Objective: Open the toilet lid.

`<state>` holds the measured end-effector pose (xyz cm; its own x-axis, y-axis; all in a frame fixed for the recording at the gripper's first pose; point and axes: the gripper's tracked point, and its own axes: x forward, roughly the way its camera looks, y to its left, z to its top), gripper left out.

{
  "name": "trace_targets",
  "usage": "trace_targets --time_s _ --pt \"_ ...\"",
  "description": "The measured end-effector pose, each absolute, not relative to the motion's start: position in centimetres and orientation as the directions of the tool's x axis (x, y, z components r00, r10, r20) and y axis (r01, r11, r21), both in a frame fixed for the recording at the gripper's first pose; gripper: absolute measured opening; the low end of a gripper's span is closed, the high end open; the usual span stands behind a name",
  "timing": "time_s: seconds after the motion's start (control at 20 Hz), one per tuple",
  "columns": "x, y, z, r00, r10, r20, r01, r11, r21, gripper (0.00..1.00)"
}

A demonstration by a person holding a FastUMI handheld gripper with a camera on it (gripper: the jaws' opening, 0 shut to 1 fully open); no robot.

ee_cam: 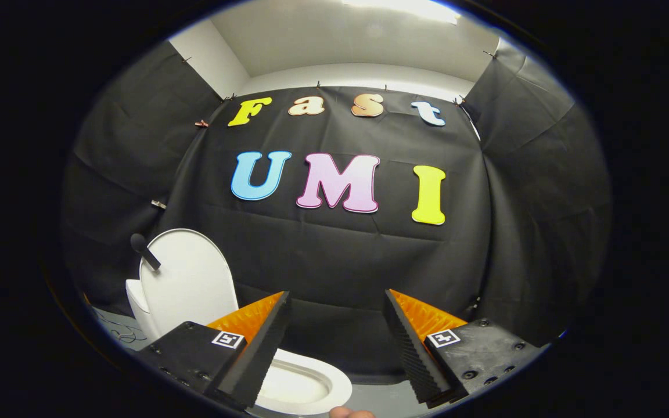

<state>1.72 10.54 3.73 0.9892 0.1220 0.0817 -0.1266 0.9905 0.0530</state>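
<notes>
Lid point(189, 278) upright against cistern, already raised, left of gripper point(337, 325); jaws spread wide, holding nothing; bowl rim point(334, 377) beneath them.

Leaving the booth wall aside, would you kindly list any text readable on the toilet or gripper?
White oval toilet lid, standing upright: no text.
White toilet seat: no text.
Square black-and-white markers on the open gripper, which holds nothing: patterns only, no words.

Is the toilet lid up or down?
Up: the lid stands upright behind the exposed bowl. Gripper open, fingers apart, holding nothing.
</notes>
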Motion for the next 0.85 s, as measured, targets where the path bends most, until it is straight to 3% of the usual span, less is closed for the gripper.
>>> trace_targets --time_s 0.85 --pt "2.4 9.9 2.4 0.994 0.1 0.037 -0.102 0.993 0.06 0.98"
